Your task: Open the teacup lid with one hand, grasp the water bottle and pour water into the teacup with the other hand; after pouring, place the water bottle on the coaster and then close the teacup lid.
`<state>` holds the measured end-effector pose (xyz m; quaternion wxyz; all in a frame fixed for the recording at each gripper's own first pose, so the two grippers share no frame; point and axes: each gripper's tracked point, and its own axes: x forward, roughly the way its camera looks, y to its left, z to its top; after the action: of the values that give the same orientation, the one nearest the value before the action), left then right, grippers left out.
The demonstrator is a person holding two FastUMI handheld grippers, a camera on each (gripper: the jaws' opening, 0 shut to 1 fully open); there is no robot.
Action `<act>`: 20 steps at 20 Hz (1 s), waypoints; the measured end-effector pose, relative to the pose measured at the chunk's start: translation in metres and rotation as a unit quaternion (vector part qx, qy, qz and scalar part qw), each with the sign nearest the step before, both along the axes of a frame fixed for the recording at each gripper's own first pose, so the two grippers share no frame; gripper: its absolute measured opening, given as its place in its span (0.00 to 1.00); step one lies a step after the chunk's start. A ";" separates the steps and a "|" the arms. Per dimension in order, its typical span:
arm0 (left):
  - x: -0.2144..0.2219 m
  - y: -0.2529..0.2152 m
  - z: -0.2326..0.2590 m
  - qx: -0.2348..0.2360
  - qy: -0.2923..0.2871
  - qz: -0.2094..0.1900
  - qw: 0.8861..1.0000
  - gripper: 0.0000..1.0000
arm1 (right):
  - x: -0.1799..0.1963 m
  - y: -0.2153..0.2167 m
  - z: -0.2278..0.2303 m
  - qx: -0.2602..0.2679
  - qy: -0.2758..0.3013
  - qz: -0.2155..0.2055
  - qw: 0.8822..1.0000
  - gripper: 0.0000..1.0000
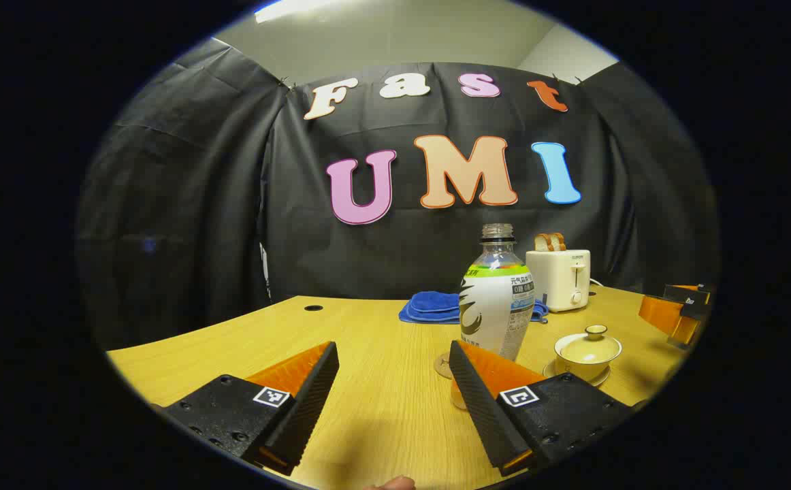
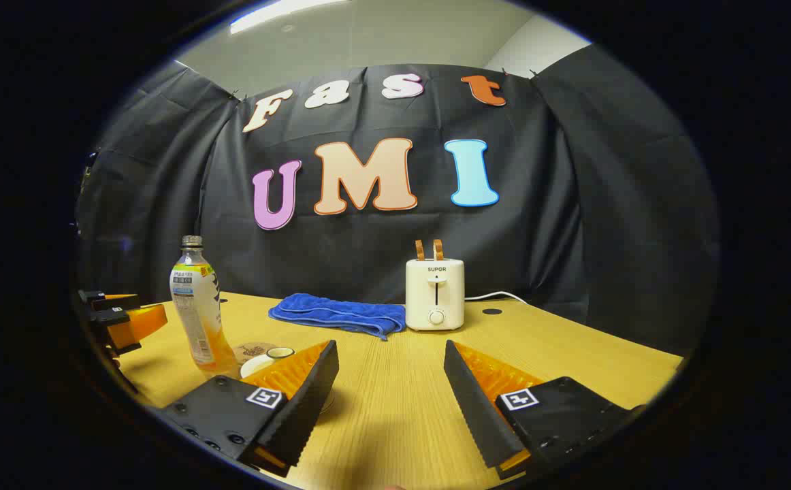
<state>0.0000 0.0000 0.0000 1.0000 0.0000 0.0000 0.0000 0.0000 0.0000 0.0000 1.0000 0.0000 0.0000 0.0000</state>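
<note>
Between your left gripper (image 1: 393,371) jaws, which stand wide apart with nothing in them, you see bare table (image 1: 368,327). Just beyond the right finger of that gripper stands the bottle (image 1: 497,292), upright and uncapped, its base hidden behind the fingertip. To the right of that finger sits the teacup (image 1: 587,352) with its lid (image 1: 589,346) on, resting on a saucer. Behind the bottle lies a folded blue towel (image 1: 434,306), and past the teacup stands a toaster (image 1: 559,279) with two slices poking up. Far to the right of the jaws you can see your other gripper at the table's edge.

Ahead of your right gripper (image 2: 390,371), its jaws also spread wide and holding nothing, the toaster (image 2: 436,294) stands roughly in line with the gap, with the towel (image 2: 338,314) a little to the left of it. Left of the left finger stands the bottle (image 2: 195,306). Between the bottle and that finger you can make out the coaster (image 2: 252,351) and, just at the fingertip, part of the teacup (image 2: 265,361), mostly hidden behind it. Farther left, past the bottle, your left gripper shows near the table's (image 2: 572,347) edge.
</note>
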 end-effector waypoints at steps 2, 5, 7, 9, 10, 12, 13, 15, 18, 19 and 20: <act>0.000 0.001 0.001 0.000 0.000 0.002 1.000 0.95 | 0.001 0.002 0.000 0.000 0.000 0.003 1.000 0.99; 0.000 0.001 0.001 0.000 0.000 0.005 1.000 0.95 | 0.001 0.002 -0.001 0.000 0.000 0.003 1.000 0.99; -0.001 0.003 0.001 0.000 0.000 0.008 1.000 0.95 | 0.001 0.002 -0.001 0.000 0.000 0.003 1.000 0.99; -0.001 0.003 0.000 0.000 0.000 0.009 1.000 0.95 | 0.001 0.002 0.000 0.000 0.000 0.003 1.000 0.99; 0.000 0.003 -0.001 0.000 0.000 0.010 1.000 0.95 | 0.001 0.002 -0.001 0.000 0.000 0.002 1.000 0.99; 0.000 0.004 0.000 0.000 0.000 0.012 1.000 0.95 | 0.001 0.002 -0.001 0.000 0.000 0.002 1.000 0.99; -0.001 0.004 0.000 0.000 0.000 0.013 1.000 0.95 | 0.001 0.002 -0.001 0.000 0.000 0.002 1.000 0.99; 0.000 0.004 0.000 0.000 0.000 0.013 1.000 0.95 | 0.001 0.002 -0.001 0.000 0.000 0.002 1.000 0.99; -0.001 0.004 0.000 0.000 -0.001 0.013 1.000 0.95 | 0.001 0.002 -0.001 0.000 0.000 0.002 1.000 0.99; 0.000 0.004 0.000 0.000 0.000 0.013 1.000 0.95 | 0.001 0.003 -0.001 0.001 0.000 0.002 1.000 0.99; 0.000 0.004 0.000 -0.001 0.000 0.013 1.000 0.95 | 0.001 0.003 -0.001 0.000 0.000 0.002 1.000 0.99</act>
<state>-0.0002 0.0042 -0.0003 0.9999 -0.0006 0.0000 0.0127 0.0013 0.0027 -0.0006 1.0000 0.0004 0.0001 0.0020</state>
